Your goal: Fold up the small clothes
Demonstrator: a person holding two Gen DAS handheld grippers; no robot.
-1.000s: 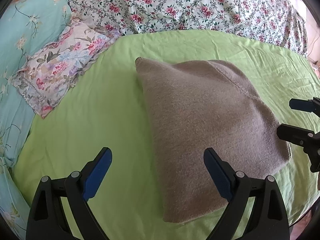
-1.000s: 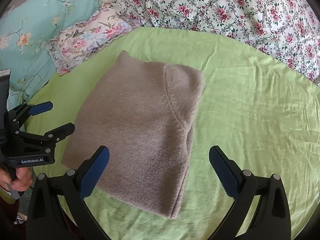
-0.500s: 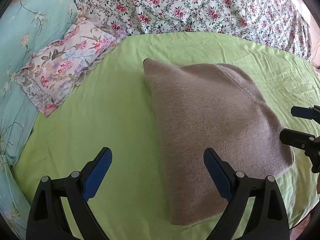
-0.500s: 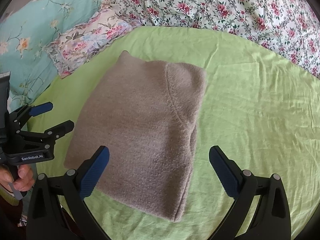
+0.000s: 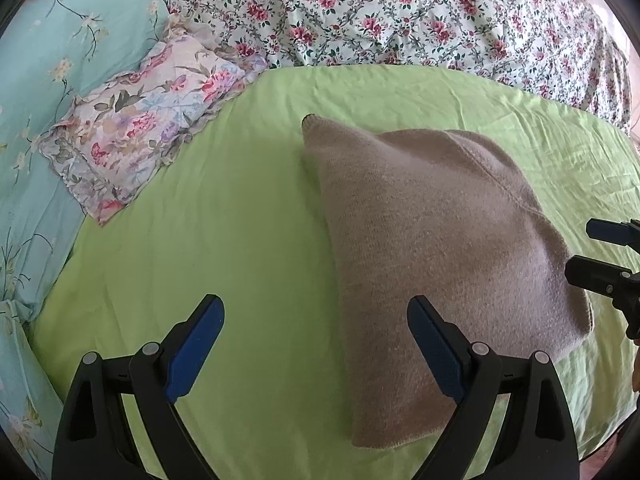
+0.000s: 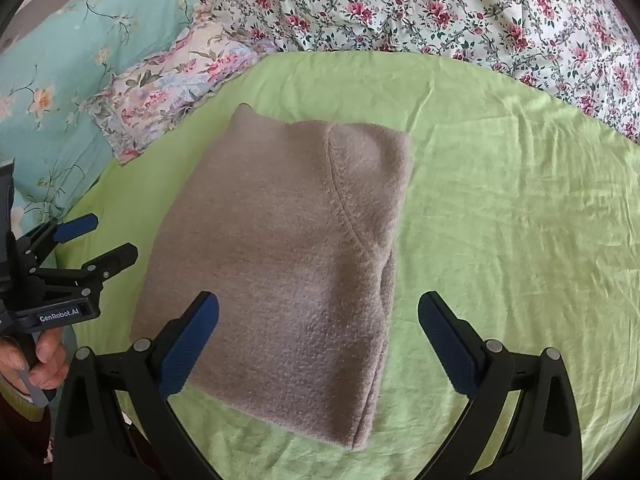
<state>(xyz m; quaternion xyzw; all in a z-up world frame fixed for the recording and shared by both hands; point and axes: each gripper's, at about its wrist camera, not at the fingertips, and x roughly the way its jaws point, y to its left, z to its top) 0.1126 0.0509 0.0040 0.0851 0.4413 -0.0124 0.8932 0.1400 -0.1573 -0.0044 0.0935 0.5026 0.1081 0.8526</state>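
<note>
Two claws, each held by a person, hover over a bed with nothing between their blue-padded fingers. The folded taupe knit garment [image 5: 436, 256] [image 6: 280, 264], a compact rectangular bundle with a curved raised seam across its upper layer, lies flat on the lime-green sheet [image 5: 224, 240] [image 6: 512, 220] and serves as the landmark. The left claw [image 5: 316, 344] stands spread wide just above the sheet at the garment's near left edge: its right finger overlaps the garment's near corner in the left wrist view, its left finger lies over bare sheet well to the garment's left, and neither visibly presses the fabric. Seen from the right wrist camera, the left claw [image 6: 98, 240] sits just off the garment's left side, fingers apart, with the person's hand [image 6: 44, 360] wrapped around its handle below. The right claw [image 6: 318, 344] is likewise spread wide at the garment's near edge: its left finger overlaps the near left part of the bundle, its right finger lies over bare sheet to the garment's right. From the left wrist camera, the right claw [image 5: 596, 250] appears just beside the garment's right edge, fingers parted. Beyond the garment's far edge the sheet meets a rose-print quilt [image 5: 400, 12] [image 6: 440, 12]. A small pastel floral pillow [image 5: 148, 128] [image 6: 172, 84] lies to the far left of the garment, resting against turquoise floral bedding [image 5: 52, 56] [image 6: 72, 64].
</note>
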